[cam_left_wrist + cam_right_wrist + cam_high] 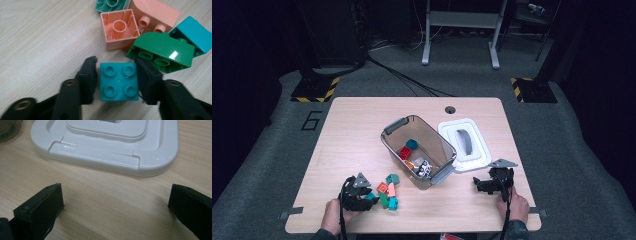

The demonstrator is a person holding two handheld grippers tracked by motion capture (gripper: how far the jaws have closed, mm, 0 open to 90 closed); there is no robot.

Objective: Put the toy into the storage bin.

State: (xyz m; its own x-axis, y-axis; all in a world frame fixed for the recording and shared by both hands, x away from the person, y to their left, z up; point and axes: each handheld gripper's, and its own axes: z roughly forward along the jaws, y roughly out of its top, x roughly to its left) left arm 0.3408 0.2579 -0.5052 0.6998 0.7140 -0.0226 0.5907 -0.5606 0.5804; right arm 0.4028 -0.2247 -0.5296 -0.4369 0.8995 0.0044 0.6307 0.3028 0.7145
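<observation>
Though jaws close, teal brick (119, 81) between.

L gripper (119, 75) clamped, R gripper (116, 202) wide open

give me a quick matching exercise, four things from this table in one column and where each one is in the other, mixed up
Things:
1. teal block
2. white lid
3. red block
4. right claw

Places or states:
A. inside the clear bin
B. open, over bare wood
C. between the left claw's pads
D. flat on the table right of the bin

Pairs: 1-C, 2-D, 3-A, 4-B
</observation>
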